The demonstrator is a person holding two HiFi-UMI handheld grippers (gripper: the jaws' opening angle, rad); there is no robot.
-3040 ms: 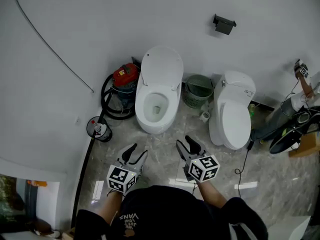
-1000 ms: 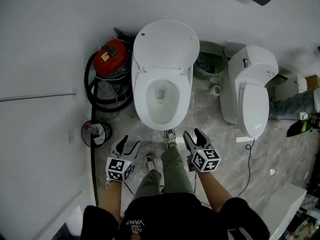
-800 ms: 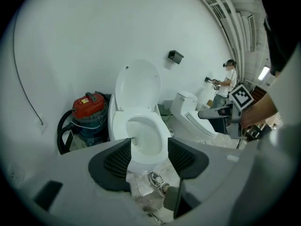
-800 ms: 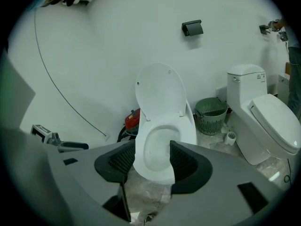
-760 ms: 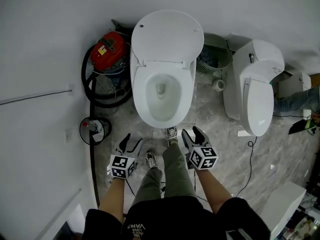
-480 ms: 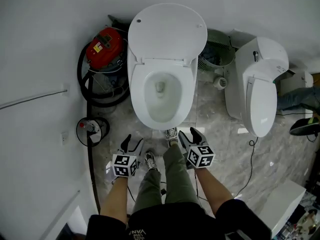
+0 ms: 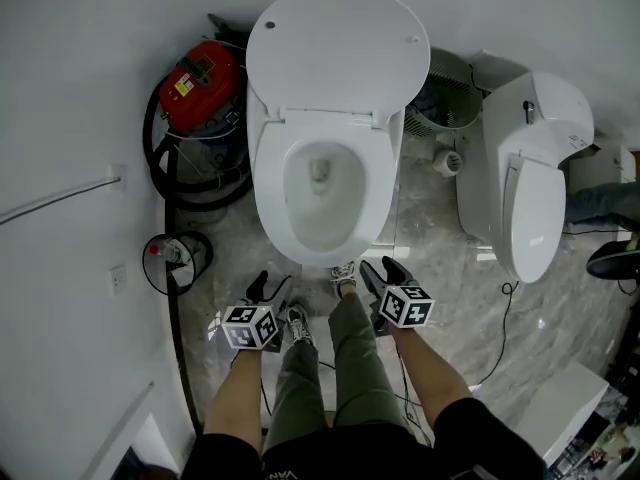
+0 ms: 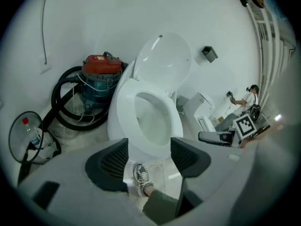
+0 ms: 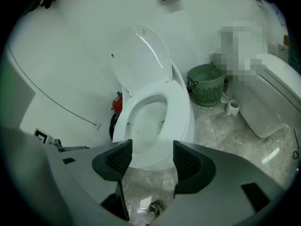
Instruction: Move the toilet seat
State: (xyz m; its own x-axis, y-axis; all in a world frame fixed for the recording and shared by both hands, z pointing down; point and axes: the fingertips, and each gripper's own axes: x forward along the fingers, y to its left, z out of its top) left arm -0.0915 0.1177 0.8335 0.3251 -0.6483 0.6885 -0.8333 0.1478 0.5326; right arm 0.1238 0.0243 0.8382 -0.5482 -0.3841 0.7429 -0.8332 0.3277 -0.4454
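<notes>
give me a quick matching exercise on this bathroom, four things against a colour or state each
Things:
1. toilet seat
2. toilet lid
3. vacuum cleaner
4. waste basket

Colour or state:
A. green
B. raised
C. lying flat
D. red-topped

Pairs: 1-C, 2-B, 3-D, 4-A

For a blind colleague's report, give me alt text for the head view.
A white toilet, lid raised, faces a person whose left hand-held gripper and right hand-held gripper hang near its front, empty jaws just opened wider. A red vacuum stands left of it, a closed toilet right.
</notes>
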